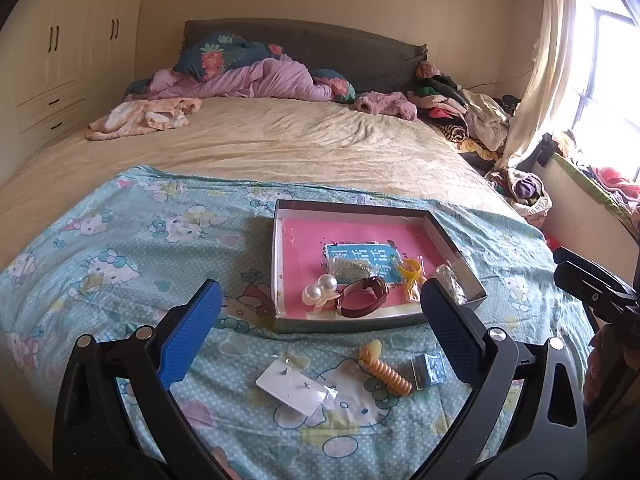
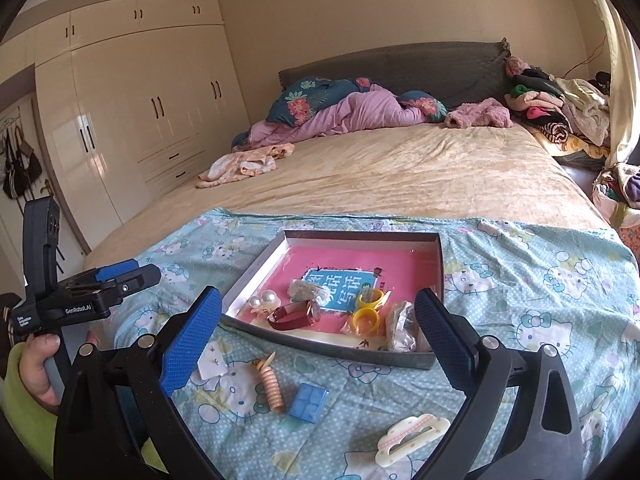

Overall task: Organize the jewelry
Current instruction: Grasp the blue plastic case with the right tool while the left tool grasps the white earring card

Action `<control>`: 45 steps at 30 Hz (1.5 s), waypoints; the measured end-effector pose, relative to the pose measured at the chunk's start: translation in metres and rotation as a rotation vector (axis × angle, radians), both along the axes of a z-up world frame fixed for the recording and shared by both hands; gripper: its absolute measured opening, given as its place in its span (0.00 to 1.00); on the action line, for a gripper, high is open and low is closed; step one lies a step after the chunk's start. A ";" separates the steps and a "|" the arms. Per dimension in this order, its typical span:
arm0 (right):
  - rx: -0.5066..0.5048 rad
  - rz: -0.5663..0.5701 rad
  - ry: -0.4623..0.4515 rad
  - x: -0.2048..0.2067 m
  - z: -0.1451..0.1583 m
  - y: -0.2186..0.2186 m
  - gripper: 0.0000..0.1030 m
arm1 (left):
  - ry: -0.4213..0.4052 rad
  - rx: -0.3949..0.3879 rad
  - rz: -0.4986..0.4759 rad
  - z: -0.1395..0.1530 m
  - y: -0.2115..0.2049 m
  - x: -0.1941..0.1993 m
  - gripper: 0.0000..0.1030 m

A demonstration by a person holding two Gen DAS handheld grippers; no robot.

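Note:
A shallow grey box (image 1: pixel 460 240) (image 2: pixel 439 264) with a pink floor lies on the cartoon-cat sheet. In it are a pearl clip (image 1: pixel 320 288) (image 2: pixel 264 300), a red watch (image 1: pixel 362 300) (image 2: pixel 294 316), yellow rings (image 1: pixel 410 272) (image 2: pixel 366 320) and a clear bag (image 2: pixel 400 328). In front of the box lie a white earring card (image 1: pixel 290 386) (image 2: pixel 212 364), an orange spiral hair tie (image 1: pixel 386 368) (image 2: pixel 272 388), a small blue packet (image 1: pixel 430 368) (image 2: pixel 308 402) and a cloud-shaped hair claw (image 2: pixel 412 436). My left gripper (image 1: pixel 320 320) (image 2: pixel 132 274) and right gripper (image 2: pixel 318 328) are both open and empty above these loose items.
The sheet (image 1: pixel 120 264) covers the foot of a beige bed (image 1: pixel 280 140) with bedding and clothes heaped near the headboard. Wardrobes (image 2: pixel 140 100) line the left wall. A window and curtain (image 1: pixel 552 60) stand on the right. A hand in a green sleeve (image 2: pixel 24 372) holds the left gripper's handle.

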State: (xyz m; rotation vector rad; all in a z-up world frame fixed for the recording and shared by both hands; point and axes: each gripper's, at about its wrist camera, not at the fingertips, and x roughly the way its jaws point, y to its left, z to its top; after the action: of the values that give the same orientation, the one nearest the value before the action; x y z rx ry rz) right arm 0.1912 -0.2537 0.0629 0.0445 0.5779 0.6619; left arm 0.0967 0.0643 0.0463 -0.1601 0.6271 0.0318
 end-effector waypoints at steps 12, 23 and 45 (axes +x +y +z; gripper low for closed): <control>-0.039 0.050 0.052 -0.020 -0.019 0.013 0.94 | 0.042 0.052 0.001 -0.016 -0.005 -0.021 0.90; -0.072 0.076 0.124 -0.023 -0.045 0.025 0.94 | 0.122 0.042 0.026 -0.047 0.007 -0.023 0.90; -0.158 0.061 0.298 0.006 -0.123 0.040 0.73 | 0.340 -0.118 -0.028 -0.133 0.016 0.007 0.90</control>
State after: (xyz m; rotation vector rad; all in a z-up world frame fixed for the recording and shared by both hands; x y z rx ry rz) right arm 0.1970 -0.2140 -0.0600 -0.0229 0.9199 0.6719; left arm 0.1038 0.0808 -0.0864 -0.2631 0.9715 -0.0052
